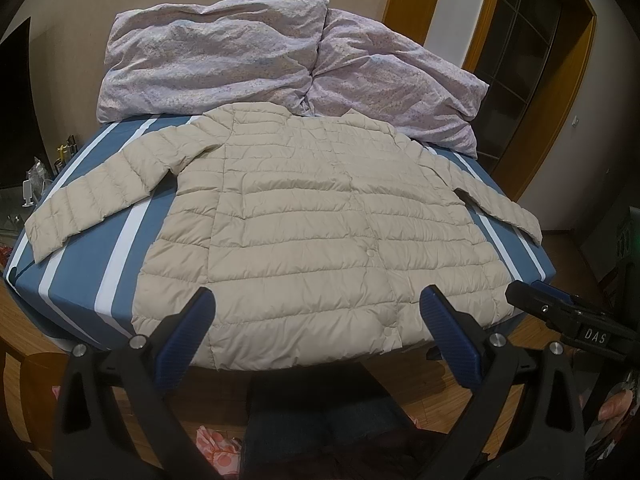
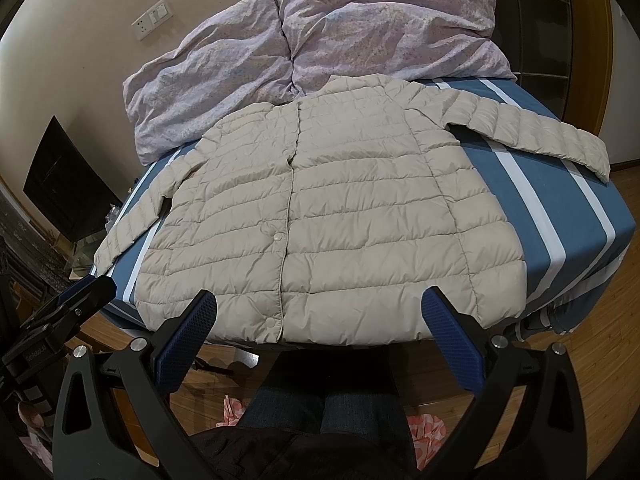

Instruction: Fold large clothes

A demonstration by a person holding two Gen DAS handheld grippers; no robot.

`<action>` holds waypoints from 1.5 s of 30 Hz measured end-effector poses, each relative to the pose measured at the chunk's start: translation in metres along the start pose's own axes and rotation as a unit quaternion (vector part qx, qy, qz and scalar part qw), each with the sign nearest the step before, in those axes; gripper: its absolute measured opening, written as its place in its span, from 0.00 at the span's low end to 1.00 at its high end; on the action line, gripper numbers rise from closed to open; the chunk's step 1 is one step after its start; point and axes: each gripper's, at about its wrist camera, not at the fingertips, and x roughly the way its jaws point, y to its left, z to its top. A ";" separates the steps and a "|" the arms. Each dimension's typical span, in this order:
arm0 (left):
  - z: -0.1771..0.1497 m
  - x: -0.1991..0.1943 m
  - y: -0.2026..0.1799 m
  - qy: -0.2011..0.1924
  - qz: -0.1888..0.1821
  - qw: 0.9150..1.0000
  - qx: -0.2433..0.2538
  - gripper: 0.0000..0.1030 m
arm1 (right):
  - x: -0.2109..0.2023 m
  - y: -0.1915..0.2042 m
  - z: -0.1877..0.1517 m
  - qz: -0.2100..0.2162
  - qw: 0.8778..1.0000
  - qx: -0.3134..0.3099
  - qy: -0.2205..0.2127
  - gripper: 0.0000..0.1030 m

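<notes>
A cream quilted puffer jacket (image 1: 320, 216) (image 2: 320, 216) lies flat and face up on the bed, snapped shut, hem toward me, both sleeves spread out to the sides. My left gripper (image 1: 318, 304) hangs open above the hem, left of the snap placket, holding nothing. My right gripper (image 2: 318, 304) is open too, above the hem and right of the placket. Each gripper shows at the edge of the other's view: the right gripper (image 1: 568, 316), the left gripper (image 2: 68, 312).
The bed (image 1: 100, 240) (image 2: 560, 208) has a blue sheet with white stripes. A lilac duvet (image 1: 248, 56) (image 2: 320, 36) is piled at its head. The person's legs (image 2: 320, 408) stand on wooden floor at the bed's foot. A cluttered dark desk (image 1: 36, 176) sits left.
</notes>
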 end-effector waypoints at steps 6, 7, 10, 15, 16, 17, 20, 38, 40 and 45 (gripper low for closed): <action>0.000 0.000 0.000 0.000 0.000 1.000 0.000 0.98 | 0.000 0.000 0.000 0.001 1.000 0.000 0.000 0.99; 0.000 0.000 0.000 0.000 0.000 1.000 0.000 0.98 | 0.000 0.000 0.000 0.001 1.000 0.000 0.000 0.99; 0.000 0.000 0.000 0.000 0.000 1.000 0.001 0.98 | 0.000 0.000 0.000 0.001 1.000 0.000 0.000 0.99; 0.000 0.000 0.000 0.000 0.001 1.000 0.000 0.98 | 0.000 -0.001 0.000 0.001 1.000 0.001 0.001 0.99; 0.000 0.000 0.000 0.000 0.001 1.000 0.001 0.98 | 0.000 -0.001 0.000 0.000 1.000 0.001 0.001 0.99; 0.000 0.000 0.000 0.000 0.001 1.000 0.001 0.98 | 0.000 -0.001 0.000 0.000 1.000 0.001 0.000 0.99; 0.000 0.000 0.000 0.000 0.001 1.000 0.001 0.98 | 0.001 -0.001 0.000 0.001 1.000 0.001 0.001 0.99; 0.000 0.000 0.000 0.000 0.001 1.000 0.001 0.98 | 0.002 -0.002 0.001 0.001 1.000 0.002 0.001 0.99; 0.000 0.000 0.000 0.001 0.001 1.000 0.001 0.98 | 0.002 -0.003 0.001 0.001 1.000 0.002 0.001 0.99; 0.000 0.000 0.000 0.000 0.001 1.000 0.001 0.98 | 0.003 -0.003 0.002 0.000 1.000 0.002 0.001 0.99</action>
